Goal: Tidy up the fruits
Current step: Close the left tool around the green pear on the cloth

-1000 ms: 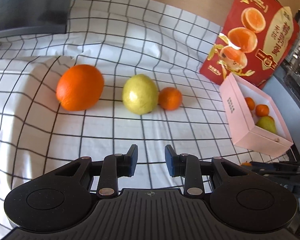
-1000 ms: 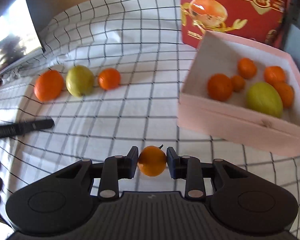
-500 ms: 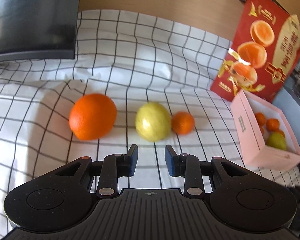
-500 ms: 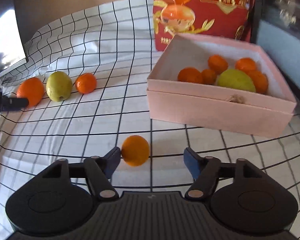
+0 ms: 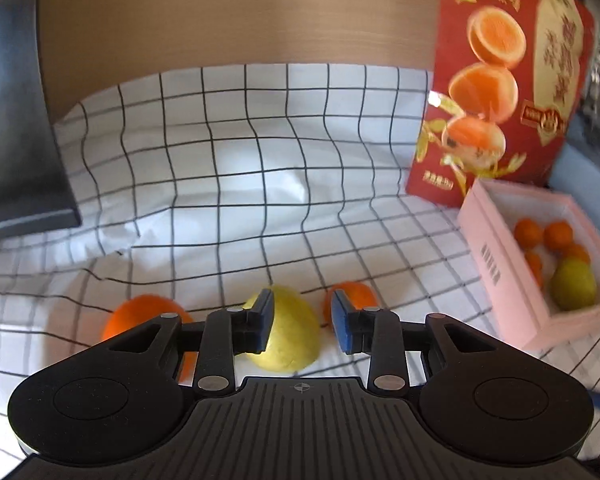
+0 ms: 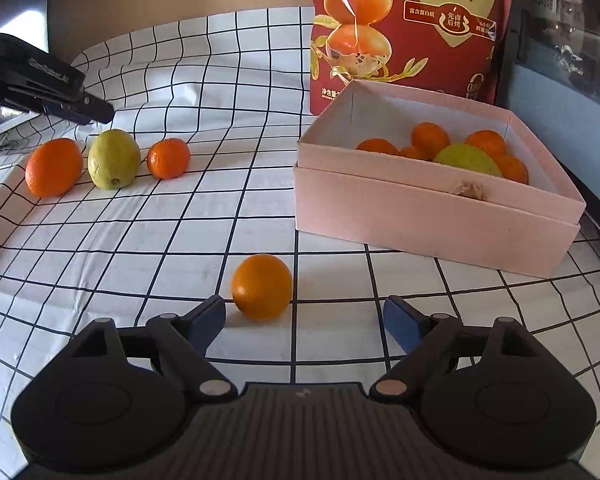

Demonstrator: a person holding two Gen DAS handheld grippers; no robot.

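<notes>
Sorting fruit toward the pink box (image 6: 432, 216)

My right tongs (image 6: 304, 316) stood wide apart, the small orange (image 6: 262, 286) loose on the cloth before them; my left tongs (image 5: 302, 322), apart, seemingly framed the lemon (image 5: 290, 336) for grasping.

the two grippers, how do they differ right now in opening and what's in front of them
Opening: the right gripper stands wide open, while the left gripper has a narrower gap. In front: the right has a lone orange on the checked cloth, untouched; the left is lined up on the yellow lemon, which lies between two oranges in a row. Whether the left's fingers touch the lemon cannot be told. Both hold nothing.
</notes>
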